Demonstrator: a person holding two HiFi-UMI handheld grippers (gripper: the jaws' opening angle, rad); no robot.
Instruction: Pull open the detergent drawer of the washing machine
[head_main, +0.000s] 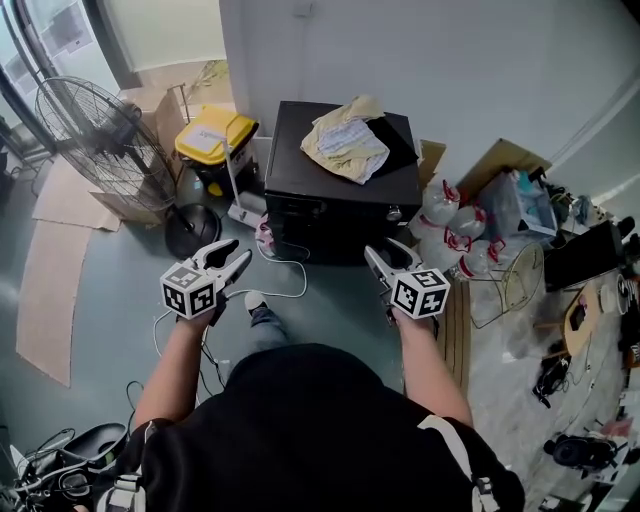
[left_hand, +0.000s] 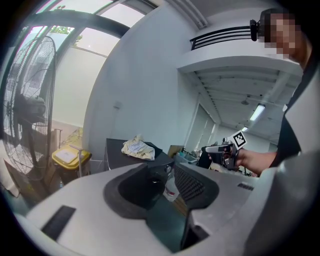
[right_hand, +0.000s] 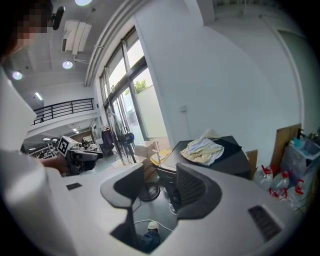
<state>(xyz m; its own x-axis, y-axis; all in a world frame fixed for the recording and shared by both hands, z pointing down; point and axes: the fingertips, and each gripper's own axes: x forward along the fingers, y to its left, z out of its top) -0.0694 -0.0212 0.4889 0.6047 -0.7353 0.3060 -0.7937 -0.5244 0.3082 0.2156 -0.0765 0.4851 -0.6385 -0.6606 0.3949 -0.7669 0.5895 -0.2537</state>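
Approach step, I judge: left gripper (head_main: 233, 258) and right gripper (head_main: 386, 257) hang released and empty at mid-frame, apart from the black washing machine (head_main: 340, 185) at upper centre. Its detergent drawer is not distinguishable; next, one gripper must reach the machine's front.

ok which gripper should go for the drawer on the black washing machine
Probably right: the right gripper, open, sits before the black box-shaped washing machine front; the left gripper is off its left corner. Drawer itself unclear.
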